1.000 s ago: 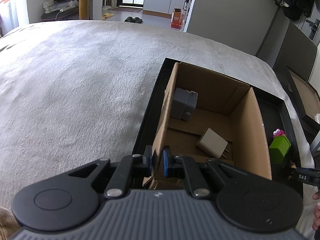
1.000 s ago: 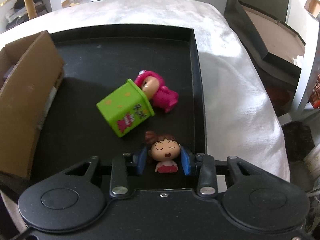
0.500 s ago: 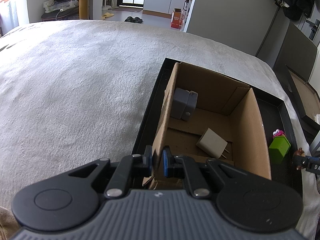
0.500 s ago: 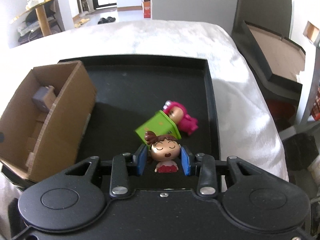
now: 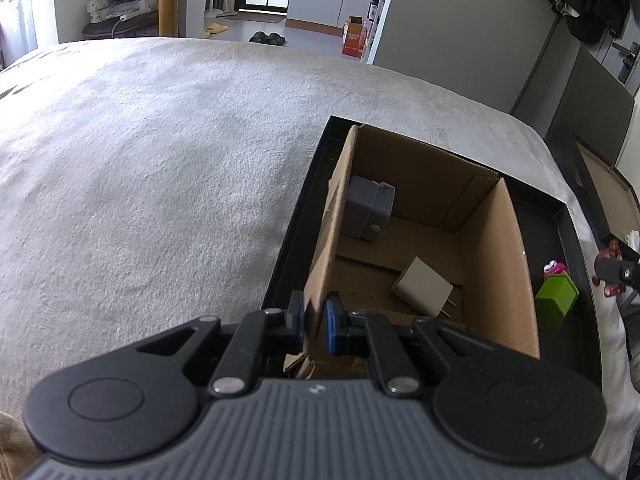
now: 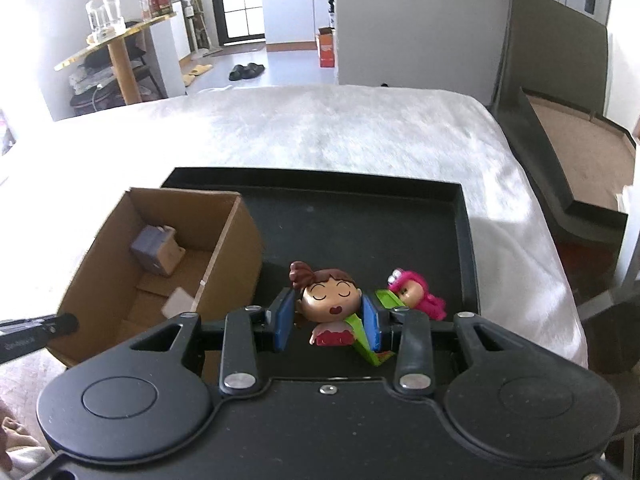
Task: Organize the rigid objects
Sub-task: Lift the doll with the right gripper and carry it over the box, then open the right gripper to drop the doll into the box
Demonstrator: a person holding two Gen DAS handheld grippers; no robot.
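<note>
My right gripper [image 6: 329, 318] is shut on a brown-haired doll figurine [image 6: 330, 300] and holds it above the black tray [image 6: 466, 240]. A green box [image 6: 366, 340] and a pink doll [image 6: 416, 294] lie on the tray below it. My left gripper [image 5: 314, 322] is shut on the near left wall of the cardboard box [image 5: 516, 264], which stands in the tray [image 5: 290, 232]. Inside the box are a grey adapter [image 5: 370, 208] and a white charger [image 5: 422, 286]. The box also shows in the right wrist view [image 6: 240, 248].
The tray sits on a pale grey blanket [image 5: 160, 160]. The green box [image 5: 556, 294] and pink doll [image 5: 555, 268] lie right of the cardboard box. A dark open case [image 6: 560, 148] stands at the far right. A gold side table [image 6: 116, 40] stands beyond the bed.
My right gripper has risen and drawn back with the brown-haired doll, so the cardboard box came into its view. My left gripper has stayed shut on the box wall.
</note>
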